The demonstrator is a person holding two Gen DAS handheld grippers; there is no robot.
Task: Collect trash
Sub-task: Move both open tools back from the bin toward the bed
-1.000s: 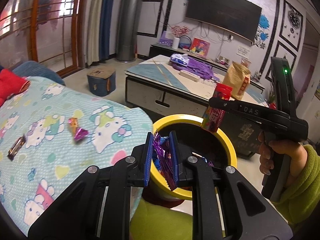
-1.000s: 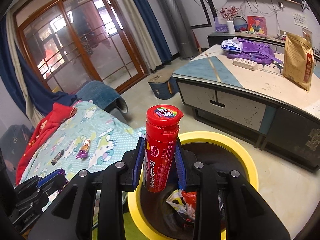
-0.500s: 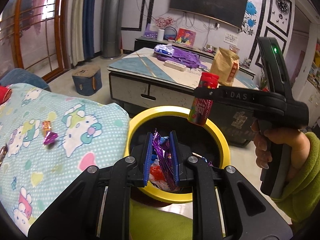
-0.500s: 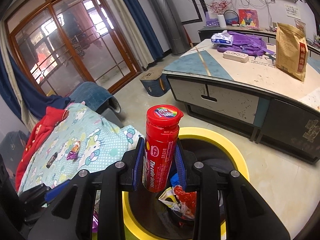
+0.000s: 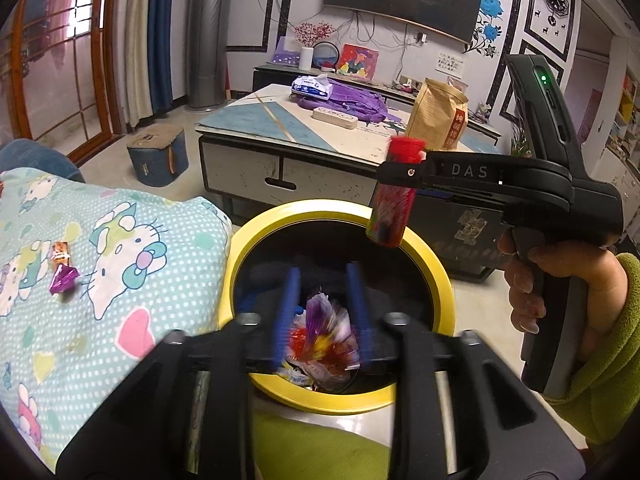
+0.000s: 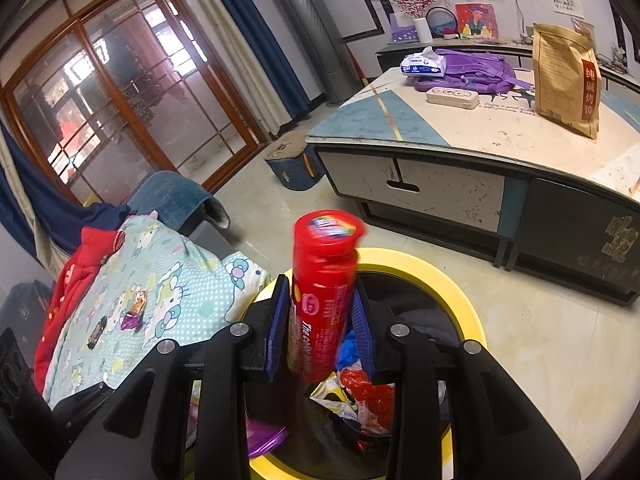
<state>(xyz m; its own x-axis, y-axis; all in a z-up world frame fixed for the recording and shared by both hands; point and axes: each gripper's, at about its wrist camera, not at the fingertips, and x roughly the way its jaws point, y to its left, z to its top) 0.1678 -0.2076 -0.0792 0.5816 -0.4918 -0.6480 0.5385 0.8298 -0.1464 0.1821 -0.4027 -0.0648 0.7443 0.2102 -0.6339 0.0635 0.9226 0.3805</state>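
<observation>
Left wrist view, yellow-rimmed bin (image 5: 432, 280) beside cartoon quilt (image 5: 120, 280), both tools opening (wrapper (image 5: 320, 320), red tube (image 6: 320, 300) between).

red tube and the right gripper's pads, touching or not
Cannot tell. Right wrist view: the red tube sits blurred between the right gripper's opening jaws, no plain gap or contact at the pads.

Cartoon-cat bedspread (image 5: 120, 280) beside the yellow-rimmed bin (image 5: 436, 280), purple wrapper (image 5: 62, 280) and orange candy (image 5: 61, 249) near the bin (touching each other), dark bar (image 6: 96, 332) farther off.
</observation>
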